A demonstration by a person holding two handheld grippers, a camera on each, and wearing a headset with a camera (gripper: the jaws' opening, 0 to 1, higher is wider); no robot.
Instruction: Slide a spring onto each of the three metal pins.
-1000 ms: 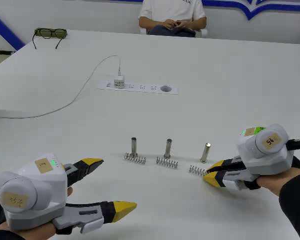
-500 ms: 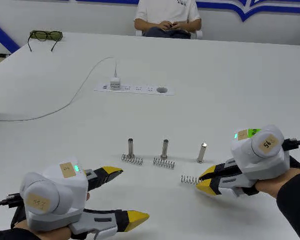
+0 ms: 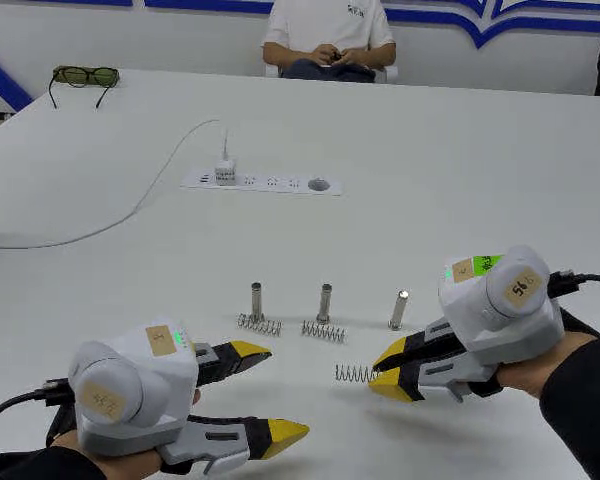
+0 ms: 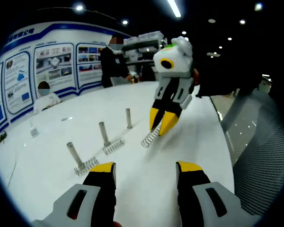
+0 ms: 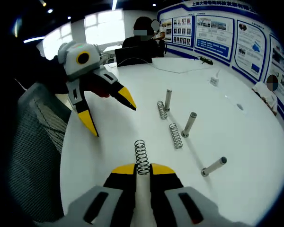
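Observation:
Three upright metal pins [image 3: 256, 299] [image 3: 325, 301] [image 3: 398, 309] stand in a row on the white table [image 3: 460, 180]. One spring [image 3: 259, 324] lies at the left pin's foot and another spring [image 3: 323, 331] at the middle pin's foot. My right gripper [image 3: 385, 370] is shut on the end of a third spring [image 3: 356, 374], which sticks out leftward, in front of the right pin. In the right gripper view that spring [image 5: 141, 156] points straight ahead from the gripper [image 5: 143, 170]. My left gripper [image 3: 270, 393] is open and holds nothing, at the near left, in front of the left pin.
A white power strip [image 3: 265, 183] with a plugged-in charger [image 3: 224, 168] and its cable lies further back. Dark glasses [image 3: 80, 75] rest at the far left corner. A person [image 3: 325, 40] sits at the far side. A mesh chair [image 4: 255, 146] stands beside the table.
My right gripper has drawn the third spring away from the right pin, leftward and nearer to me. My left gripper has moved right, closer to the pins, still open.

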